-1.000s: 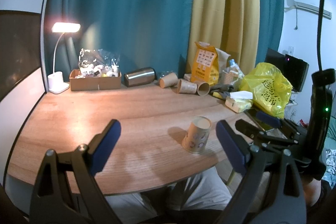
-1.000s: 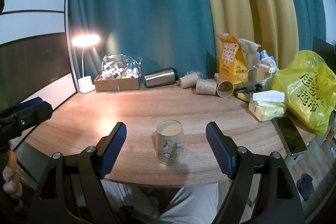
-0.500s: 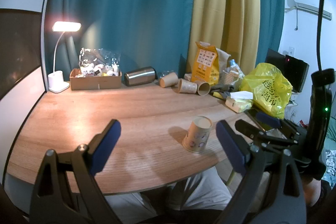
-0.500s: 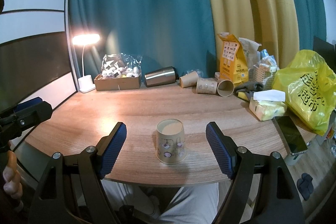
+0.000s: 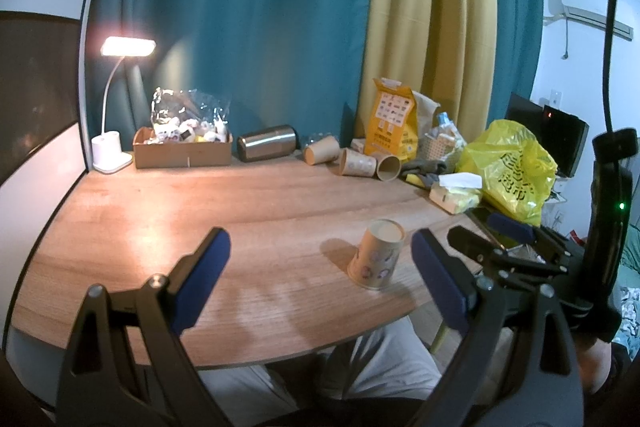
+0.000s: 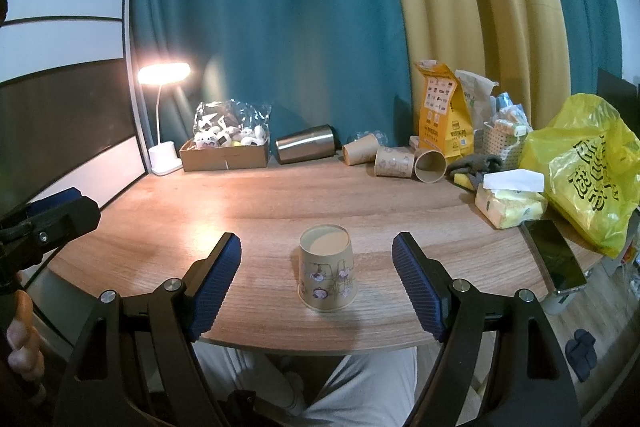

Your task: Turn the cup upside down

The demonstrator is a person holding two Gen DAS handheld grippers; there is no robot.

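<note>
A paper cup (image 6: 326,269) with small purple flower prints stands on the wooden table (image 6: 280,203) near its front edge, wide rim down and flat base up. It also shows in the left wrist view (image 5: 377,254). My right gripper (image 6: 316,283) is open and empty, its blue pads to either side of the cup and a little in front of it, not touching. My left gripper (image 5: 320,279) is open and empty, to the left of the cup. The right gripper's fingers (image 5: 472,247) show at the right of the left wrist view.
Along the back stand a lit white desk lamp (image 6: 164,155), a cardboard box (image 6: 224,153) of small items, a steel tumbler (image 6: 306,143) on its side, three paper cups (image 6: 394,161) on their sides and an orange bag (image 6: 444,119). Tissues (image 6: 510,201), a phone (image 6: 554,259) and a yellow bag (image 6: 584,171) lie right.
</note>
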